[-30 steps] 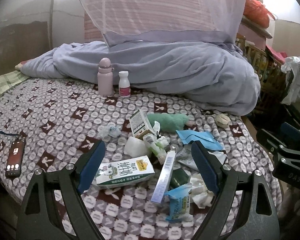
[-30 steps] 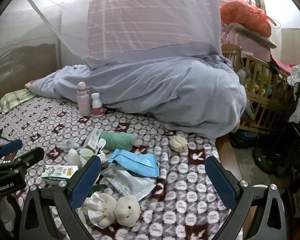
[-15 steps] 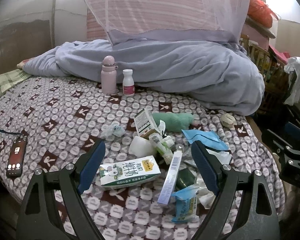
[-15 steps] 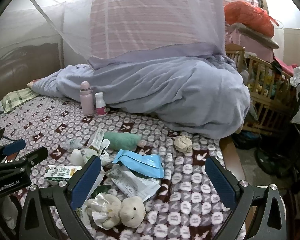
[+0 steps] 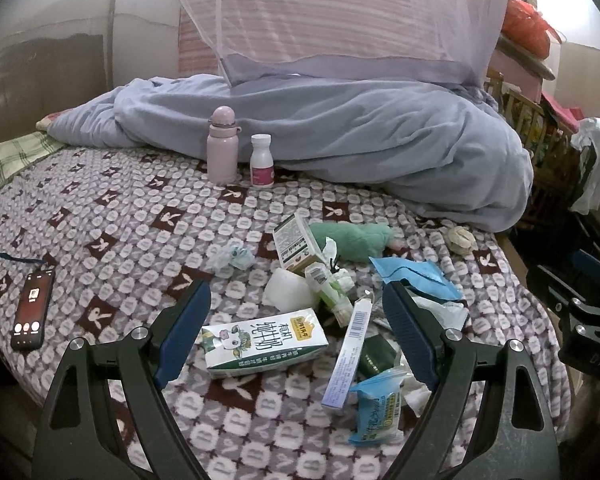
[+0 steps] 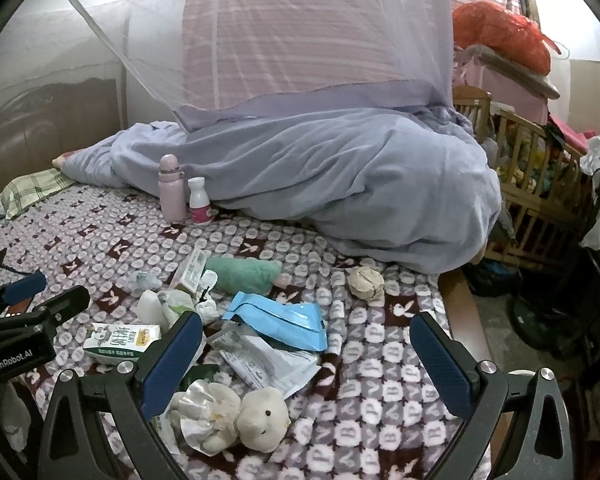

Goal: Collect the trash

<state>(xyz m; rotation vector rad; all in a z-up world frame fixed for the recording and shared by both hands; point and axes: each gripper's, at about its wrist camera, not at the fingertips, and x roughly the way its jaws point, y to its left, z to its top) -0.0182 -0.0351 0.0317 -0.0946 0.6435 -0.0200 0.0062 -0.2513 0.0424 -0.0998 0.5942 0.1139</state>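
Blue pads line both tools, and each stands with its jaws wide apart, holding nothing. The left tool [image 5: 296, 332] hangs low over the bed [image 5: 112, 216], whose blanket is patterned with rabbits. Between its fingers lies a milk carton [image 5: 262, 342] on its side, close to the left pad but not touching it. Just right of the carton a long thin box [image 5: 348, 354] lies slantwise, and nearer the right pad sits a blue snack packet [image 5: 376, 410] (its print is too small to read). Ahead of the carton are a white cup [image 5: 288, 292], a small tube [image 5: 326, 290] and a second carton [image 5: 296, 242], with a green plush [image 5: 352, 238] beyond it. Far ahead a pink bottle [image 5: 222, 146] and a white pill bottle [image 5: 261, 162] stand upright against the quilt [image 5: 380, 140]. Well off to the left lies a phone [image 5: 32, 310], screen lit.

The right tool [image 6: 306, 360] hovers over the same heap from farther right. Between its fingers lie a blue pouch [image 6: 284, 320] and a white wrapper [image 6: 268, 362], with a cream teddy [image 6: 260, 420] near its left pad. A crumpled paper ball [image 6: 366, 282] sits ahead, apart from the heap. The left tool shows at the far left edge.
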